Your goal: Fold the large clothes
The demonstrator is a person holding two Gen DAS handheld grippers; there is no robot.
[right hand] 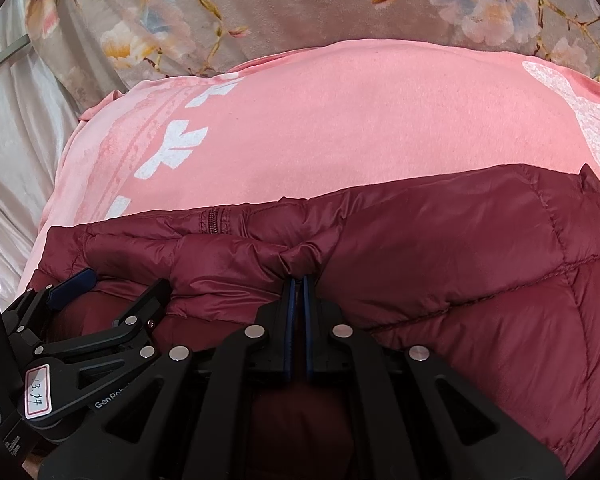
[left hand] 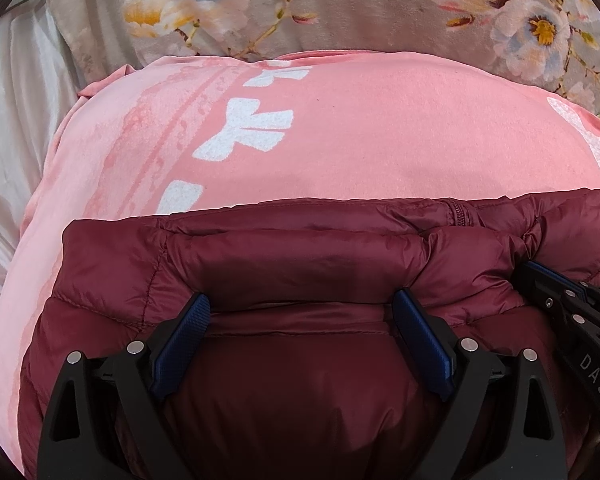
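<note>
A dark red quilted puffer jacket (left hand: 300,248) lies on a pink blanket (left hand: 360,132); it also shows in the right wrist view (right hand: 460,248). My left gripper (left hand: 302,308) is open, its blue fingers (left hand: 184,332) spread over a folded edge of the jacket. My right gripper (right hand: 299,280) is shut on a fold of the jacket near its zipper (right hand: 212,220). The right gripper (left hand: 548,280) shows at the right edge of the left wrist view. The left gripper (right hand: 112,288) shows at the lower left of the right wrist view.
The pink blanket (right hand: 340,120) has white prints and lies on a bed. A grey floral cover (left hand: 340,4) lies behind it. Pale satin sheet (left hand: 16,120) is at the left.
</note>
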